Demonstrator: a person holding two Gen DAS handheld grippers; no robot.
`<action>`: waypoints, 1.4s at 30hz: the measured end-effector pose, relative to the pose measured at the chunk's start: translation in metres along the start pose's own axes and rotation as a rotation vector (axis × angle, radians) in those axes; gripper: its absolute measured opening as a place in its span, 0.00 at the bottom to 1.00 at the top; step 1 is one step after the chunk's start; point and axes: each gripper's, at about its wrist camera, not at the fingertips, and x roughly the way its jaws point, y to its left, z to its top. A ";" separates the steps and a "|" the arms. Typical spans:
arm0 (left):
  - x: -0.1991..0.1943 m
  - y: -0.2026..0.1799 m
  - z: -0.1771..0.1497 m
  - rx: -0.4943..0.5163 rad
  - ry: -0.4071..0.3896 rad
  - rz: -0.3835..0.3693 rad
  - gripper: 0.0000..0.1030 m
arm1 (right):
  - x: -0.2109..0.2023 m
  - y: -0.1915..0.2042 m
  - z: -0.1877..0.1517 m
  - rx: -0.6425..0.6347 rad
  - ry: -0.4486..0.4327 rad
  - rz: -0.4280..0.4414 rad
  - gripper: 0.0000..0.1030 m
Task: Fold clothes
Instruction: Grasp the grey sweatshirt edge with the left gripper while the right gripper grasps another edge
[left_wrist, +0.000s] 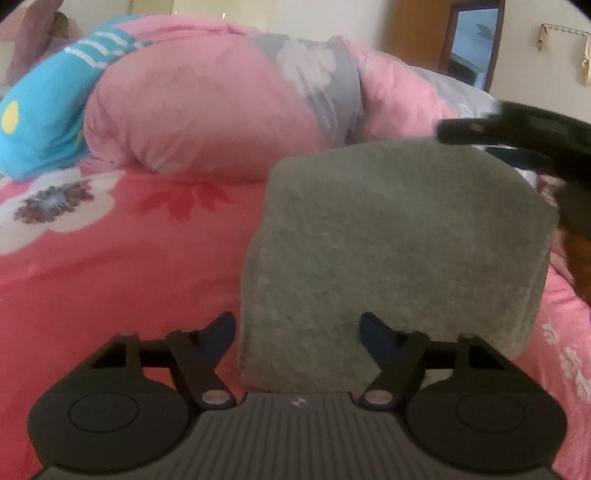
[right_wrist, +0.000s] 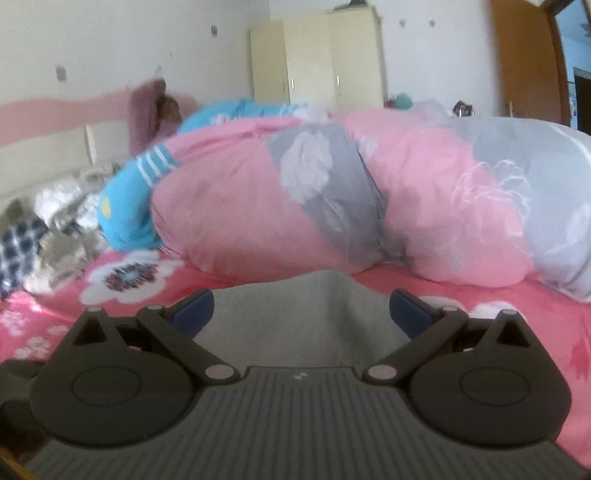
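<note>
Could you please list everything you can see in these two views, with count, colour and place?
grey garment: one, grey, folded flat on the bed sheet, just ahead of both grippers.
bed sheet: one, pink-red with white flowers, under everything.
duvet: one, pink with grey bands and white flowers, bunched across the back of the bed.
blue bedding: one, bright blue with white stripes and a yellow spot, left of the duvet.
clothes pile: one heap, checked and pale, far left on the bed.
wardrobe: one, cream, against the back wall.
door: one, brown wood, at right.
left gripper: one, black with blue pads, open.
right gripper: one, black with blue pads, open.
</note>
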 end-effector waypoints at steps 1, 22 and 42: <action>0.002 0.001 -0.001 -0.006 0.008 -0.012 0.61 | 0.012 -0.003 0.005 0.002 0.025 -0.006 0.99; -0.057 0.001 -0.018 0.006 0.019 -0.045 0.12 | -0.029 0.045 -0.044 0.001 0.277 0.134 0.15; -0.086 -0.040 -0.011 0.079 -0.063 -0.009 0.52 | -0.115 0.059 -0.140 0.152 0.315 0.353 0.05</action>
